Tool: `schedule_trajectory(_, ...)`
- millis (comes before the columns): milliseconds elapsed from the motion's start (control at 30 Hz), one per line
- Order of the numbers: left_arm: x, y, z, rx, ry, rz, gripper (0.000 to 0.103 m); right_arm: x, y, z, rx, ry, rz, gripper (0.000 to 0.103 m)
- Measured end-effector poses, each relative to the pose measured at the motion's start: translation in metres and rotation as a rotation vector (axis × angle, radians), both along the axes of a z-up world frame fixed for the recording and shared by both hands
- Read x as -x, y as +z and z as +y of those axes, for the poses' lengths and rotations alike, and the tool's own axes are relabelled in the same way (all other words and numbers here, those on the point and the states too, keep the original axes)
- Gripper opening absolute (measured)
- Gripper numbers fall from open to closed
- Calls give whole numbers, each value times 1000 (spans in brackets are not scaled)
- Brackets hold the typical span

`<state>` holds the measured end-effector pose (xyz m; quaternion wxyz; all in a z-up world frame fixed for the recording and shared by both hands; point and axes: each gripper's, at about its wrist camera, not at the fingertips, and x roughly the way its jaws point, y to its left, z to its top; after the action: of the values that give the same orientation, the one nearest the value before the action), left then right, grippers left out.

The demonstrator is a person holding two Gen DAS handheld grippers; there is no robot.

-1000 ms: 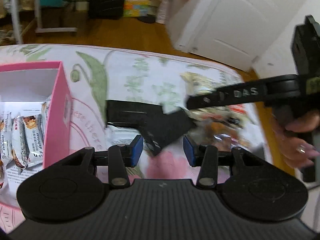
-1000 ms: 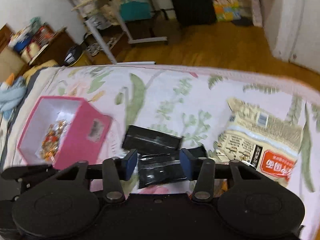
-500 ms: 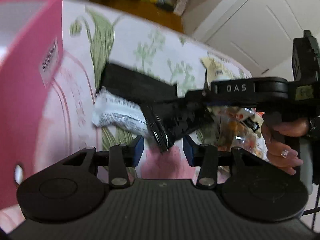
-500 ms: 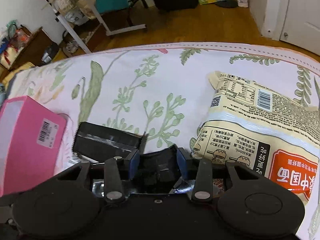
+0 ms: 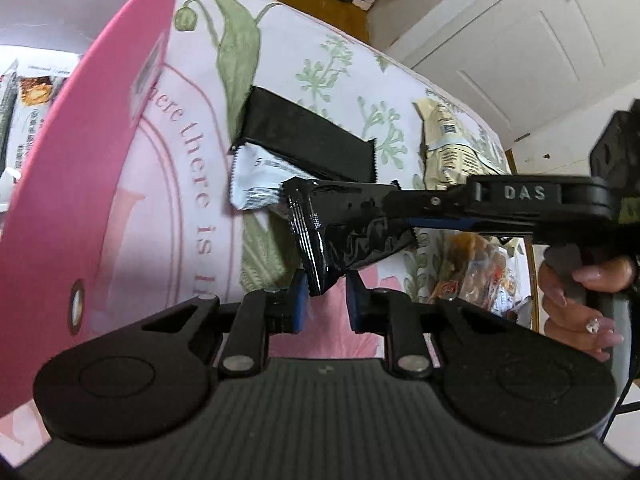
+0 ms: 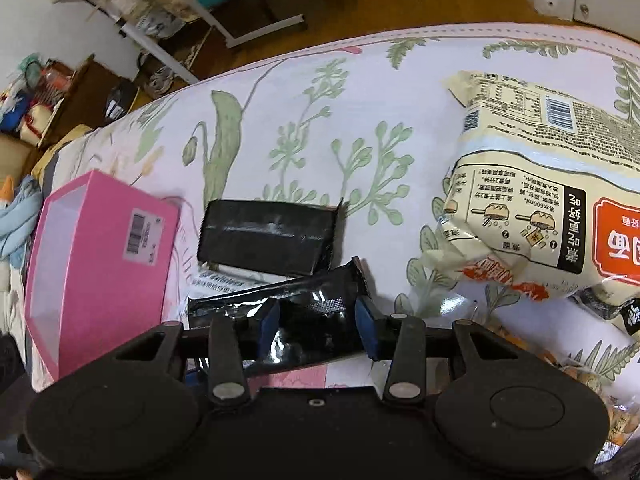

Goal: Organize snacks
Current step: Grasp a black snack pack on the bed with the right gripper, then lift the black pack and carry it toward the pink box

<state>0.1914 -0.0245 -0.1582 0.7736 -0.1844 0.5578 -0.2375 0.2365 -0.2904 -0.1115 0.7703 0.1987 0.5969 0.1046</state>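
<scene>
A glossy black snack packet (image 5: 352,236) (image 6: 316,320) lies on the floral cloth (image 6: 304,128). My right gripper (image 6: 319,326) is shut across its middle, and the packet fills the gap between the pads. In the left wrist view that right gripper (image 5: 404,216) reaches in from the right. My left gripper (image 5: 327,300) is shut on the packet's near end. Just behind lies a second black packet (image 5: 308,144) (image 6: 268,236), flat on a white wrapper (image 5: 256,188). The open pink box (image 5: 80,160) (image 6: 100,256) stands to the left with wrapped bars (image 5: 32,112) inside.
A large cream noodle bag (image 6: 540,200) (image 5: 452,148) lies at the right. A clear bag of small snacks (image 5: 472,272) (image 6: 580,368) sits below it. A person's hand (image 5: 580,300) holds the right gripper's handle. Wooden floor and furniture lie beyond the cloth's far edge.
Both grippers have sunk toward the cloth. The right one closed on the black packet. The left jaws narrowed onto its near end, and the pink box now looms closer.
</scene>
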Motion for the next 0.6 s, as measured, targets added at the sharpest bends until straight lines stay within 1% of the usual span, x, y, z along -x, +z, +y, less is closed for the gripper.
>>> schedule_trajectory(33, -1, 0, 0, -7, 9, 1, 22, 0, 2, 2, 16, 8, -10, 48)
schedule_trajectory(100, -1, 1, 1, -18, 26, -12, 24, 1, 4, 5, 44, 18, -31, 54)
schedule_trajectory(167, -1, 2, 1, -38, 41, -34, 32, 1, 6, 1, 49, 27, -53, 57)
schedule_trajectory(200, 0, 2, 2, -45, 48, -45, 40, 0, 6, 1, 46, 30, -56, 58)
schedule_trajectory(233, 0, 2, 4, -49, 57, -52, 41, -1, 5, 1, 44, 32, -55, 58)
schedule_trajectory(333, -2, 0, 8, -33, 71, -48, 42, -3, 2, 6, 63, 45, -49, 59)
schedule_trajectory(400, -3, -1, 9, -9, 69, -45, 42, -4, 1, 10, 72, 52, -52, 65)
schedule_trajectory(433, -3, 0, 10, -3, 71, -51, 42, -4, 1, 11, 80, 52, -52, 65)
schedule_trajectory(533, -1, 3, 10, -8, 88, -78, 42, -5, 0, 11, 92, 53, -45, 65)
schedule_trajectory(600, 0, 8, 9, -9, 86, -113, 42, -7, 1, 10, 113, 44, -37, 65)
